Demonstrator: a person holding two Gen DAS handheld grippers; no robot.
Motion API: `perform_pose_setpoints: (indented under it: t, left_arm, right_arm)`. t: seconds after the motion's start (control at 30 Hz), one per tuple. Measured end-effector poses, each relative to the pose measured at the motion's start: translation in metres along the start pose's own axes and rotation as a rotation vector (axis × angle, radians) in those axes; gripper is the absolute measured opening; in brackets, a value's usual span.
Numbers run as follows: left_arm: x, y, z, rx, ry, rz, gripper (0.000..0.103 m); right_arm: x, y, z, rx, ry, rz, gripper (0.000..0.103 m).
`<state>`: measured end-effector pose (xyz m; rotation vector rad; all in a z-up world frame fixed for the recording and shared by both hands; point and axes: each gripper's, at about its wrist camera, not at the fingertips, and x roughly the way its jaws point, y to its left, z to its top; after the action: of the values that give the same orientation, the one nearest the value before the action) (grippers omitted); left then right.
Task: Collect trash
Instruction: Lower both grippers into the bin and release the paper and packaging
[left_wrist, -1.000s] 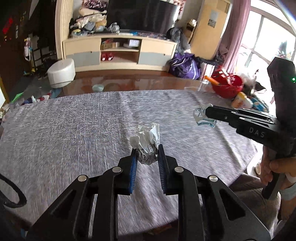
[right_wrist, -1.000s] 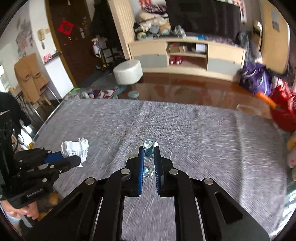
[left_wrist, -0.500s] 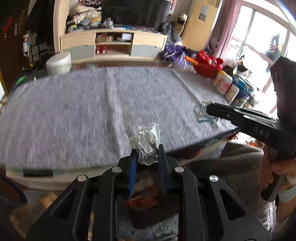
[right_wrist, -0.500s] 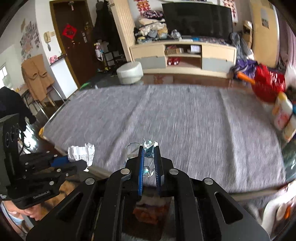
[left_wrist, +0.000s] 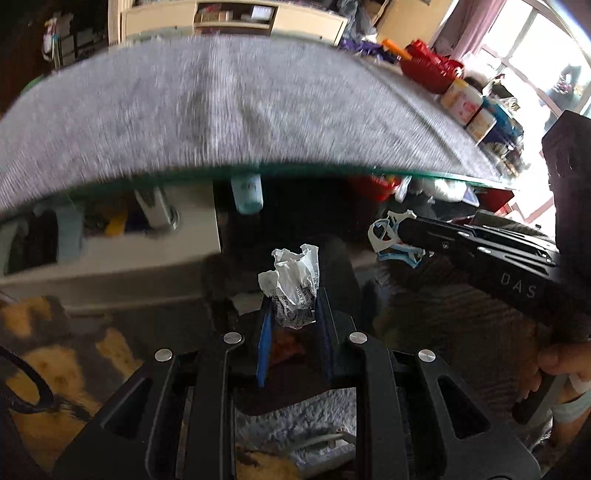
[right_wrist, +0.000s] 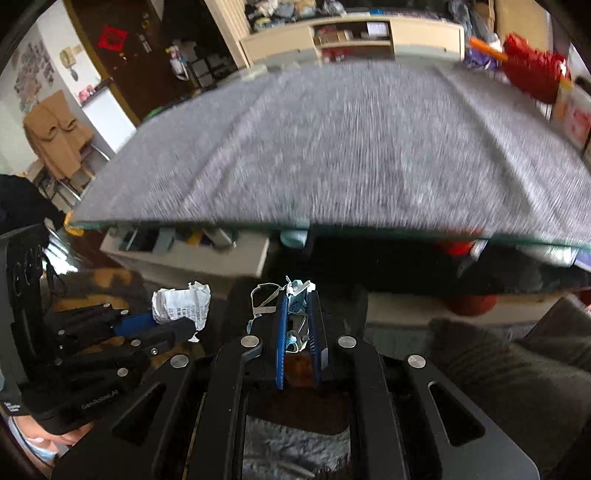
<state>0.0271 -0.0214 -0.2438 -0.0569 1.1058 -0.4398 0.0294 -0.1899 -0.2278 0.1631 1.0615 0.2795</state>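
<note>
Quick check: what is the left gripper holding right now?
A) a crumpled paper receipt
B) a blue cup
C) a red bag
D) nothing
A: the left gripper is shut on the crumpled receipt, pinched between its blue pads below the table edge.

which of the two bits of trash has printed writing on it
The crumpled paper in the left tool; the right tool holds a white-and-blue plastic scrap without print.
</note>
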Motion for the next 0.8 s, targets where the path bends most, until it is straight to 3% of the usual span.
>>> perform_pose_setpoints:
  t: [0.3,0.5,0.63,0.7,0.8]
  left_arm:
    - [0.041,0.01,-0.018,-0.016,0.104,-0.018,0.02]
    - [0.051,0.015,-0.023,-0.04,0.127,0.004,0.023]
    - [0.053,0.016,-0.024,-0.044,0.135,0.011,0.026]
    - [0.053,0.016,-0.024,-0.042,0.136,0.014,0.032]
    - [0.051,0.016,-0.024,-0.046,0.132,0.019,0.039]
  right_arm:
    - [0.041,-0.012,-0.025,0.045,0.102,-0.011,0.012]
    - [0.049,-0.02,-0.028,0.06,0.134,-0.017,0.015]
    - [0.048,-0.021,-0.027,0.063,0.139,-0.007,0.016]
    - [0.049,-0.022,-0.026,0.069,0.142,-0.005,0.017]
    - [0.048,-0.026,-0.027,0.086,0.144,-0.008,0.024]
